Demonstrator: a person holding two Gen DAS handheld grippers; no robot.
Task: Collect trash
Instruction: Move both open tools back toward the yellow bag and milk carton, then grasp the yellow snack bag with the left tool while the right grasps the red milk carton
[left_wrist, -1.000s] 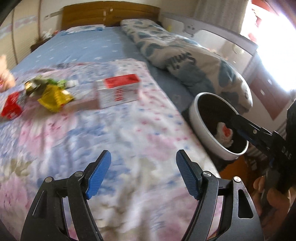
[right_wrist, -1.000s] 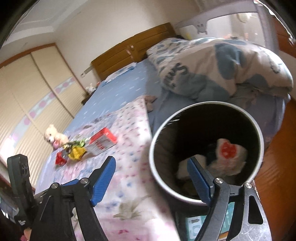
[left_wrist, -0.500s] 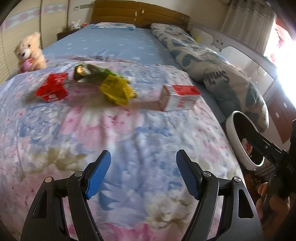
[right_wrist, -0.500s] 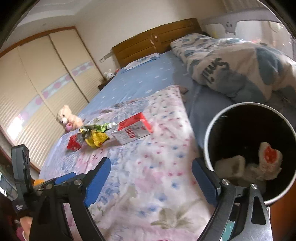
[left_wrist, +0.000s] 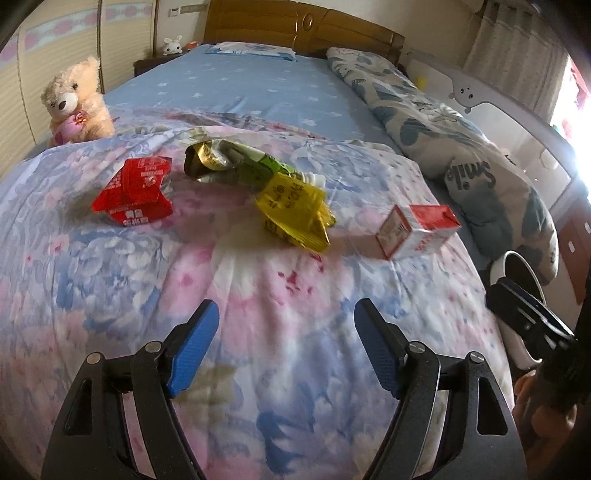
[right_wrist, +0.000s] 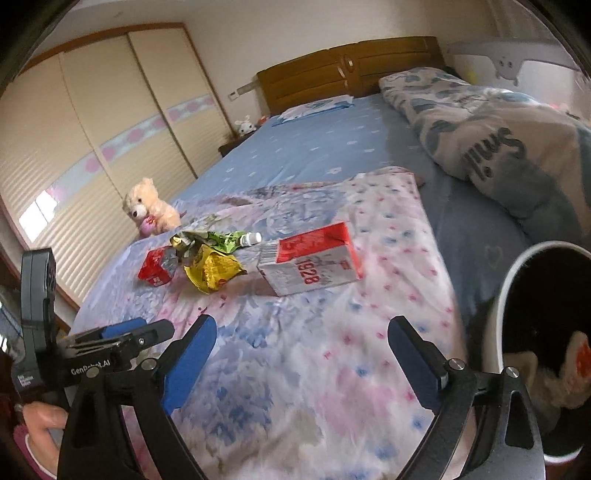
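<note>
Both tools hover over the floral quilt (left_wrist: 258, 295), each with its jaws spread wide and nothing between them: the left gripper (left_wrist: 286, 345) faces the litter, the right gripper (right_wrist: 303, 356) sits nearer the white trash bin (right_wrist: 506, 295) at the bed's edge, which already holds crumpled paper.

The nearest piece is the red-and-white carton (right_wrist: 314, 260), lying flat on its side between the bin and the other scraps. From the right wrist view its long axis runs roughly left to right across the quilt, with the barcode end toward the yellow wrapper (right_wrist: 212, 269). A good pick would probably bring the jaws across the carton's short width, not along its length, pressing down only lightly, since the quilt is soft and the carton may crush.

Further off lie a green wrapper (left_wrist: 240, 166) and a crumpled red carton (left_wrist: 135, 190).
</note>
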